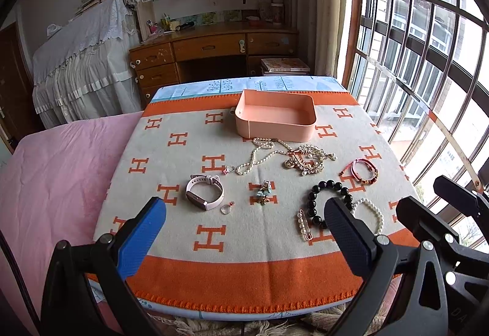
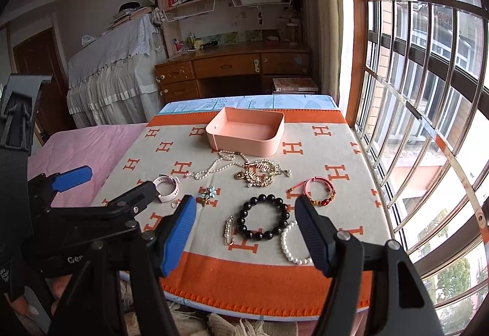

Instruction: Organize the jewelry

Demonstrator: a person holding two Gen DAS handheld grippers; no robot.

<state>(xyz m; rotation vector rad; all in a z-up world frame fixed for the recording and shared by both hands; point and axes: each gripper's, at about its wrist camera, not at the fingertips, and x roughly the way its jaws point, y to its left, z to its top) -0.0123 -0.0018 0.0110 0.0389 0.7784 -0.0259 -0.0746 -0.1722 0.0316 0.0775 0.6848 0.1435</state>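
An empty pink tray (image 1: 276,125) (image 2: 244,138) stands at the far side of the orange-and-cream H-pattern blanket (image 1: 211,239). Jewelry lies loose in front of it: a pearl necklace (image 1: 259,157), a gold brooch piece (image 1: 308,160), a red cord bracelet (image 1: 363,171), a black bead bracelet (image 2: 264,218), a white pearl bracelet (image 2: 292,244), a pearl pin (image 2: 228,229), a pink smartwatch (image 1: 204,192), rings (image 1: 227,207) and a blue charm (image 1: 264,190). My left gripper (image 1: 244,232) is open and empty above the blanket's near part. My right gripper (image 2: 244,232) is open and empty just short of the black bracelet.
A pink bedspread (image 1: 52,183) lies left of the blanket. A barred window (image 1: 428,60) runs along the right. A wooden desk with bookshelves (image 1: 214,45) and a cloth-covered cabinet (image 1: 82,60) stand behind. A fringed rug (image 2: 244,326) lies below the near edge.
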